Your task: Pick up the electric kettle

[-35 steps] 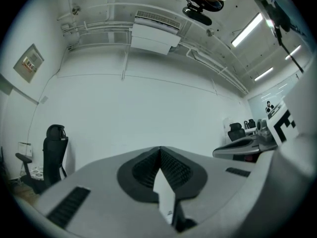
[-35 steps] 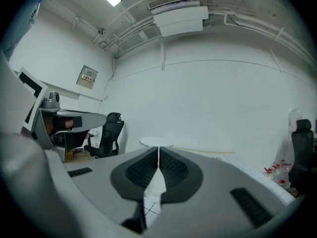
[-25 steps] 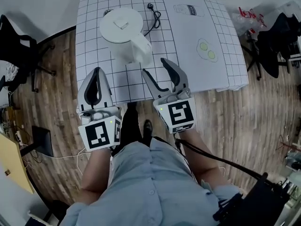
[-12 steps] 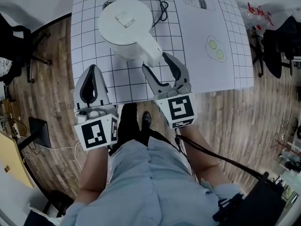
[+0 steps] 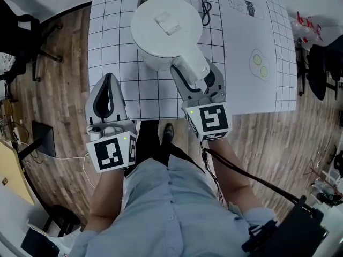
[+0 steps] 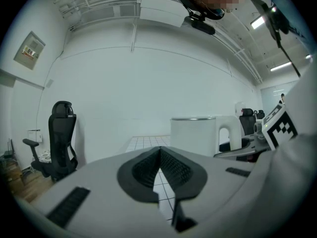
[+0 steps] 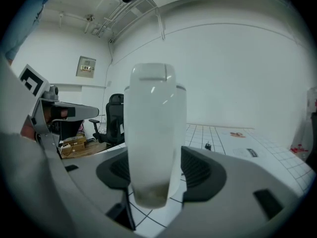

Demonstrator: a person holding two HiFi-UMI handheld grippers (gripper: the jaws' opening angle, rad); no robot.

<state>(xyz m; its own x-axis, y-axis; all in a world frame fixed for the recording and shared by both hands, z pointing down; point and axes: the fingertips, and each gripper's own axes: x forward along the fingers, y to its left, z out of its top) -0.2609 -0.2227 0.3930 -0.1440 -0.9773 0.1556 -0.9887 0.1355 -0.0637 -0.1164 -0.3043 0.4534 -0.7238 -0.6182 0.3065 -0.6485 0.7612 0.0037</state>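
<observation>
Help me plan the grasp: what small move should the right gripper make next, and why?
Probably close the right gripper: its jaws, which have just been opening, straddle the handle of the white plastic electric kettle, pads not visibly pressing it yet.

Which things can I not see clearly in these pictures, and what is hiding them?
- Head view: kettle base, hidden under its own lid.
- Head view: print on the table, too small to read.
- Right gripper view: right tool jaws have just been opening, handle between them; the handle covers the left pad, so contact is unclear.
</observation>
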